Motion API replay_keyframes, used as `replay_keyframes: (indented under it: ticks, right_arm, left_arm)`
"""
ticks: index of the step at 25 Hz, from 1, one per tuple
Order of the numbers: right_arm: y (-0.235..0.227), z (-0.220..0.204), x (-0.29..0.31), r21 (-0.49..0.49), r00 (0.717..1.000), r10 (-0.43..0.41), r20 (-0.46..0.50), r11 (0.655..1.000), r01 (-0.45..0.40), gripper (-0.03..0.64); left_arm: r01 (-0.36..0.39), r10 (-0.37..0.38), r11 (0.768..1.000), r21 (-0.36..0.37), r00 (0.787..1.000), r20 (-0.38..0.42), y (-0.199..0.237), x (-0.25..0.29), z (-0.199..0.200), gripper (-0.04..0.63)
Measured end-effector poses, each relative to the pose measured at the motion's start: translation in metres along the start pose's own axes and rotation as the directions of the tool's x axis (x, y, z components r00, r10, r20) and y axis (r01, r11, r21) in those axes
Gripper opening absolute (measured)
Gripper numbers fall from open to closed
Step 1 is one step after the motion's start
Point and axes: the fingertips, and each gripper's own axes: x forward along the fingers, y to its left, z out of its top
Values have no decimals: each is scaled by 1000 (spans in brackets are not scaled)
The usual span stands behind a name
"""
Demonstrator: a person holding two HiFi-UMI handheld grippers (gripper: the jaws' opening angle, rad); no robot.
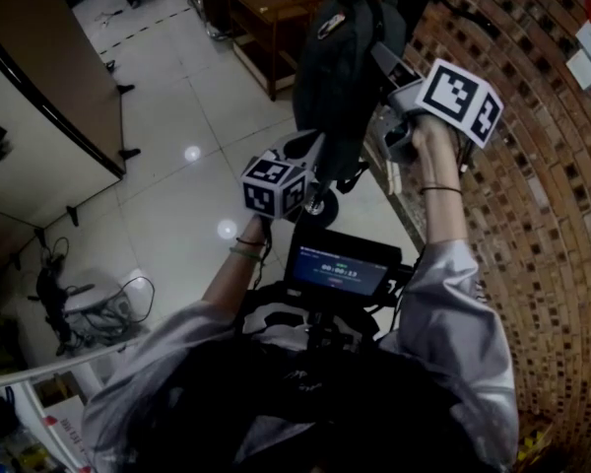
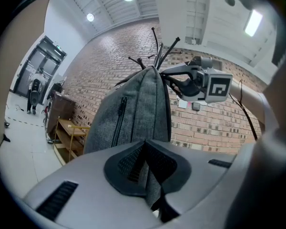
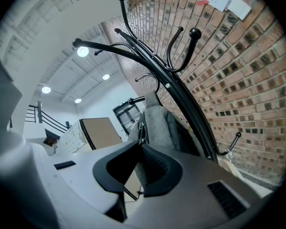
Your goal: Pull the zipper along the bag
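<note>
A grey backpack [image 1: 340,57] hangs from a black coat rack [image 3: 181,94] in front of a brick wall. My left gripper [image 1: 318,163] is at the bag's lower end, and in the left gripper view [image 2: 145,149] its jaws are shut on a fold of the grey fabric [image 2: 150,175]. My right gripper [image 1: 389,75] is up at the top of the bag [image 2: 133,113]. In the right gripper view [image 3: 140,147] its jaws stand slightly apart, with background showing between them. The metal zipper pull [image 3: 141,130] sits just past the fingertips, and the bag's fabric [image 3: 157,123] lies along the right jaw.
The brick wall [image 1: 542,215] runs close along the right. A wooden shelf unit [image 1: 266,23] stands behind the bag on the tiled floor. A monitor [image 1: 340,264] is mounted in front of my chest. A person [image 2: 34,92] stands far off by a doorway.
</note>
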Motion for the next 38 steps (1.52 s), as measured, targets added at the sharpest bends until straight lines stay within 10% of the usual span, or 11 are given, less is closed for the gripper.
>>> replay_keyframes:
  ticks: [38]
  right_arm:
    - [-17,-50,-20,-132,1000,20,-3,991,-20,34]
  left_arm:
    - [-11,10,1000,-28,999,-34,0,7,-16,8]
